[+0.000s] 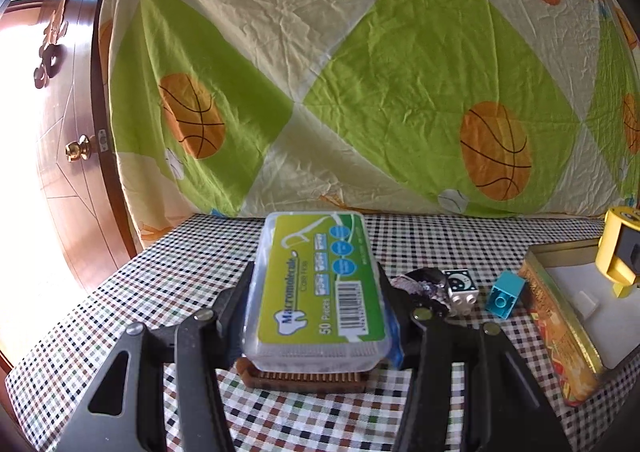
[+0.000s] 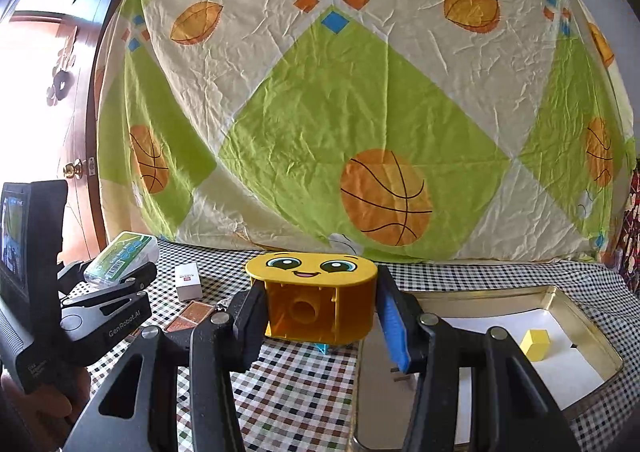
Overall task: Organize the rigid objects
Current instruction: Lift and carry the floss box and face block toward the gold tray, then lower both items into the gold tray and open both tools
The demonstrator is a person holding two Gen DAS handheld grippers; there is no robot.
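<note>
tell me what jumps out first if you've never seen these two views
The big green-and-cream bedsheet printed with basketballs fills the background behind the checkered table. Up front, the right tongs grip a yellow plastic block with a smiling cartoon face beside the metal tin tray. The left tongs clamp a clear dental-floss-pick box with a green label.

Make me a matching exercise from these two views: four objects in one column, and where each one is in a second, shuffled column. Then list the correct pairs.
Objects:
1. clear plastic floss-pick box with green label
2. yellow smiley-face plastic block
3. small yellow cube
4. small teal plastic brick

Places:
A. inside the gold metal tray
B. between the right gripper's fingers
C. on the checkered tablecloth, beside the tray
D. between the left gripper's fingers

Pairs: 1-D, 2-B, 3-A, 4-C
</note>
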